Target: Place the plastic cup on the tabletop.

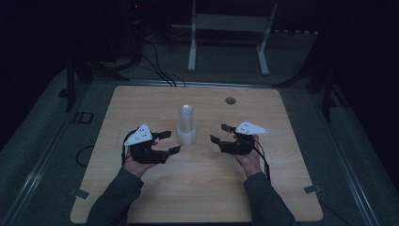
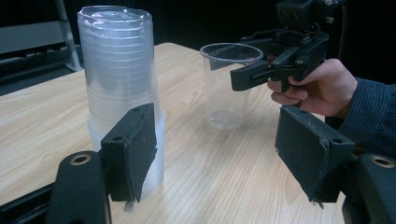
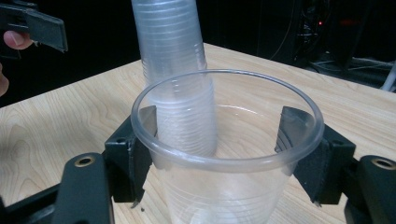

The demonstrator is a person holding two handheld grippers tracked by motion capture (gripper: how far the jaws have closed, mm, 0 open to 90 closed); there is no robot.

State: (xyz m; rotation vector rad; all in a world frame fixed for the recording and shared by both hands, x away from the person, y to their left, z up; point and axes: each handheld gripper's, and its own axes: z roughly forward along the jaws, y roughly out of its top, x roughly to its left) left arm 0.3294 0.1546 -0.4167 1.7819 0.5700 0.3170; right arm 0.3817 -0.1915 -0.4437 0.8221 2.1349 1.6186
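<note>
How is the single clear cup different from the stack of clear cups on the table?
The single cup stands upright, mouth up; the stack of cups stands inverted, bases up. The single cup sits between the right tool's jaws; the stack stands free, beside the left tool. The stack is taller. Both are clear plastic.

One cup stack [image 2: 122, 93], one loose cup [image 2: 227, 86], seemingly.

Wooden table [image 1: 197, 188]: cup stack [image 1: 186, 125], seemingly single cup [image 2: 230, 86].
</note>
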